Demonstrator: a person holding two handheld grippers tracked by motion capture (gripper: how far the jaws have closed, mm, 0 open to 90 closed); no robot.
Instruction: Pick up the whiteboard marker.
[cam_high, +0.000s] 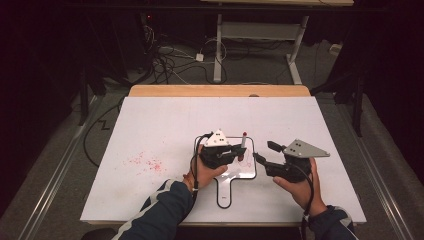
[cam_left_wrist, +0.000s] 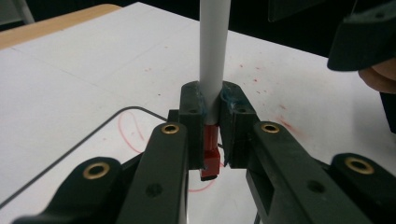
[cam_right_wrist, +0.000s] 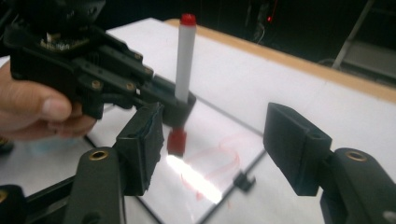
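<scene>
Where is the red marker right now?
The red marker stands upright, clamped in the left gripper, its tip over red scribbles on the small whiteboard near the table's middle, left of the open right gripper.

Your worktop (cam_high: 165, 125) is a white sheet with a bare wooden strip (cam_high: 220, 90) along its far edge. You have a patch of red specks (cam_high: 145, 163) on it toward the near left, well apart from the middle. Past the far edge you see the grey floor (cam_high: 260, 70) with a tangle of cables (cam_high: 170, 60) lying on it. Beside the cables stand the white legs of another table (cam_high: 218, 50), its foot resting on the floor. A dark cable (cam_high: 92, 135) loops on the floor just beside the left edge of your worktop.
</scene>
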